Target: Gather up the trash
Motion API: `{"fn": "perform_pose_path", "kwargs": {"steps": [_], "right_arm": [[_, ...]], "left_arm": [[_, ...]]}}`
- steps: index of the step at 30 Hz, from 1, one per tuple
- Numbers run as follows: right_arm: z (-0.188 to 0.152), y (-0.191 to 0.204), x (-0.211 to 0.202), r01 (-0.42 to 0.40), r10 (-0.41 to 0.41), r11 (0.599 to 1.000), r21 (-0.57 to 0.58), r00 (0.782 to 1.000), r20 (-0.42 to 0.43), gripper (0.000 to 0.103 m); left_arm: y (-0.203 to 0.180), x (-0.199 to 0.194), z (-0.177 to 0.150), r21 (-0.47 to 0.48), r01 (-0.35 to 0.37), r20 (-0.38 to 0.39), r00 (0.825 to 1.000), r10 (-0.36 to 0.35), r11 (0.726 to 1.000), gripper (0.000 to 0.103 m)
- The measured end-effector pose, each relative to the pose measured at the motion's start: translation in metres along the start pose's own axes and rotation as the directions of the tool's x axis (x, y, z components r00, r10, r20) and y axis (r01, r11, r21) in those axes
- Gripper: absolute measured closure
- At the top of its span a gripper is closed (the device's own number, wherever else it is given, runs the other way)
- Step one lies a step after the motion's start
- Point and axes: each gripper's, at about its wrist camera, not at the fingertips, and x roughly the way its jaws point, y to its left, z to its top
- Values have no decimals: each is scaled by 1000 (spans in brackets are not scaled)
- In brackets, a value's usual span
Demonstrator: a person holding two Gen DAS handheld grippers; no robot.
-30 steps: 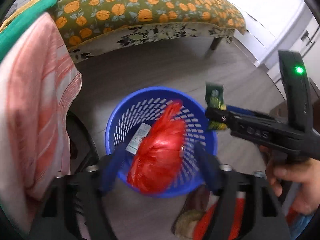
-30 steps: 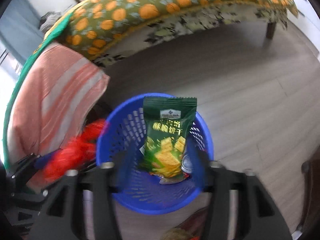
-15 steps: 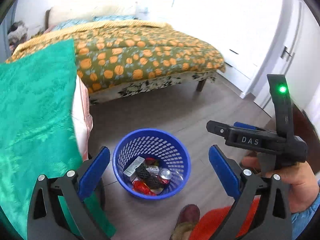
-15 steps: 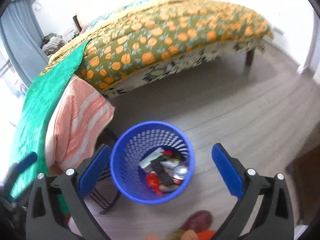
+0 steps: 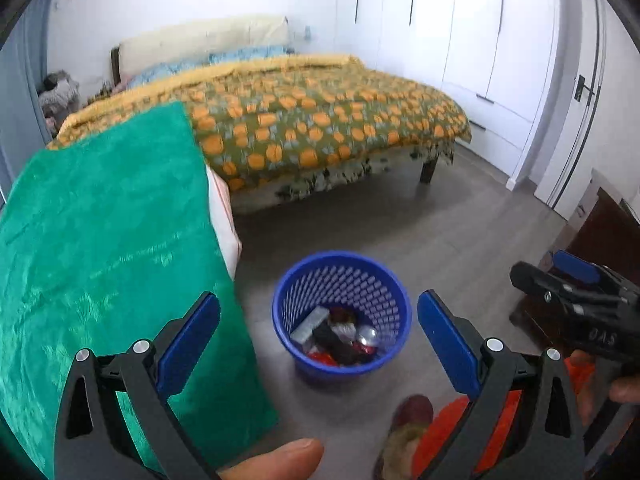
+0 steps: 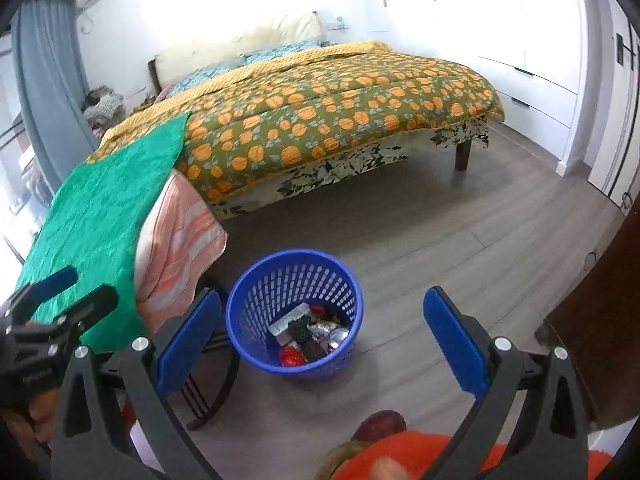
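Both grippers have pulled up and back from the blue basket (image 5: 342,312) since a second ago; then the left one carried a red bag and the right one a green snack packet right over the rim, and now both are empty and the basket sits farther below.

Left to right across the room:

Green cloth (image 5: 108,248) draped at far left, over a pink striped cloth (image 6: 180,236) that hangs down beside the basket. Dark bent legs of a stand (image 6: 208,384) show under the cloths, just left of the basket.

Left gripper (image 5: 320,340): blue pads spread wide apart, nothing between them. A fingertip (image 5: 276,460) shows at the bottom edge of its view.

Basket upright on the grey wood floor (image 6: 440,232), near the foot corner of the bed (image 6: 328,112) with its orange-patterned cover. Trash (image 6: 308,334) lies at the basket bottom: a white flat piece, dark netted wrappers, something red, a can end. Individual pieces hard to separate further.

Right gripper (image 6: 322,340): pads likewise wide apart, empty. It also appears at the right edge of the left view, gripped by a hand (image 5: 616,384).

A shoe (image 6: 380,424) and orange clothing show low in both views. White wardrobe doors (image 5: 460,32) along the right wall; dark wooden furniture (image 6: 600,340) at far right.
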Motion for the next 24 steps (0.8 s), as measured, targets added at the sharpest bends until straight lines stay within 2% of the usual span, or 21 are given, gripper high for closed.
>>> {"fn": "perform_pose_path", "kwargs": {"steps": [2, 6, 24], "right_arm": [[-9, 7, 2, 0, -1, 1000, -31, 1000, -31, 5], [-20, 14, 9, -14, 9, 998, -63, 996, -83, 5], [-33, 21, 15, -48, 33, 994, -99, 988, -149, 5]], "left_arm": [[0, 1, -3, 11, -32, -24, 999, 32, 999, 5], [0, 8, -6, 14, -33, -67, 997, 34, 999, 5], [0, 27, -14, 14, -48, -143, 988, 50, 999, 5]]}}
